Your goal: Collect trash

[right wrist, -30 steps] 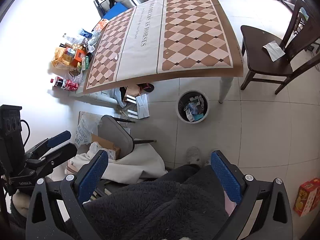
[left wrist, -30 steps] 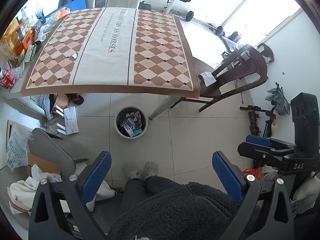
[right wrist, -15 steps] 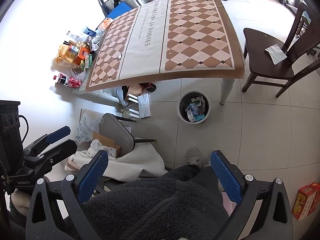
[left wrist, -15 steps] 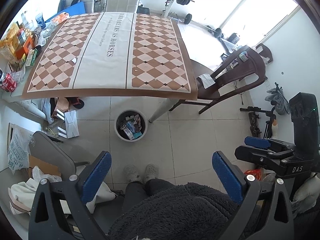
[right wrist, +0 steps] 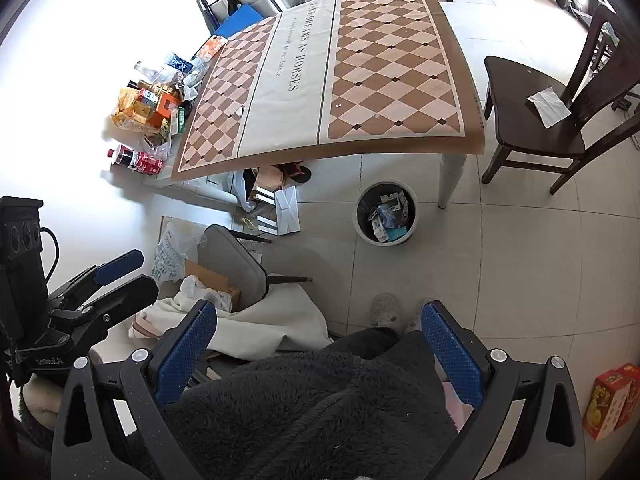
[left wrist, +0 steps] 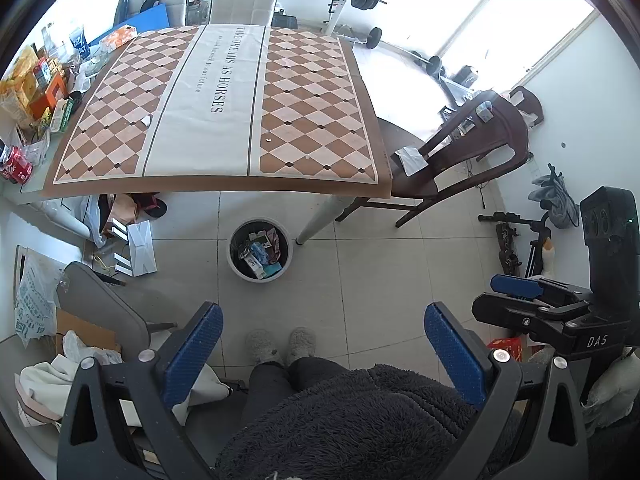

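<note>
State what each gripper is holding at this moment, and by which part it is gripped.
Nothing is held. The left gripper and the right gripper both have their jaws wide apart, with only the person's dark fleece below them.

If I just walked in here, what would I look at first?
Probably the big table with its brown checkered cloth, filling the middle of the room. Next, the round trash bin on the floor in front of it, already holding wrappers, and the dark wooden chair beside the table with a white tissue on its seat.
</note>
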`<state>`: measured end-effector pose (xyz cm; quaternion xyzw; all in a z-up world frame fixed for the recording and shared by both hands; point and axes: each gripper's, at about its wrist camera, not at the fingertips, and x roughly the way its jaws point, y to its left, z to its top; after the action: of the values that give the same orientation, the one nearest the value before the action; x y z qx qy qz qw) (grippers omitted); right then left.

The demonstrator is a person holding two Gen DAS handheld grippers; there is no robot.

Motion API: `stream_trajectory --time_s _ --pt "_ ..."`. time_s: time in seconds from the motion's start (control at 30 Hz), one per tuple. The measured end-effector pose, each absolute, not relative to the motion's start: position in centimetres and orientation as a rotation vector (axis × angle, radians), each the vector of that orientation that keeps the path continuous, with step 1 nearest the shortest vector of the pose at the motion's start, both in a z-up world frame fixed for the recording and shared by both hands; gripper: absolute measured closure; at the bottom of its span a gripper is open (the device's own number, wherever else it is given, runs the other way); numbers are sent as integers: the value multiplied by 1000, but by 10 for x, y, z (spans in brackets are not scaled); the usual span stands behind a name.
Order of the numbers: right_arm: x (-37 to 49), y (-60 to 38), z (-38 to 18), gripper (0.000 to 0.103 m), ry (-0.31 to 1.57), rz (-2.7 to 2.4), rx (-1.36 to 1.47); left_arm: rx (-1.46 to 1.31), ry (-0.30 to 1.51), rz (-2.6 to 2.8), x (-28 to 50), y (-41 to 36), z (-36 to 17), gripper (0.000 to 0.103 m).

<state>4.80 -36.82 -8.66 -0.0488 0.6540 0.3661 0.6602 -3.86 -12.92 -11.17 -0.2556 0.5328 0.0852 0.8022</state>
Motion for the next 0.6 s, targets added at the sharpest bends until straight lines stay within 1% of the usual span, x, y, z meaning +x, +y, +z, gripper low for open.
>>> stream_trajectory --time_s 0.6 --pt "53 -373 -85 0 1481 837 -119 -548 1141 179 -39 -134 -110 0"
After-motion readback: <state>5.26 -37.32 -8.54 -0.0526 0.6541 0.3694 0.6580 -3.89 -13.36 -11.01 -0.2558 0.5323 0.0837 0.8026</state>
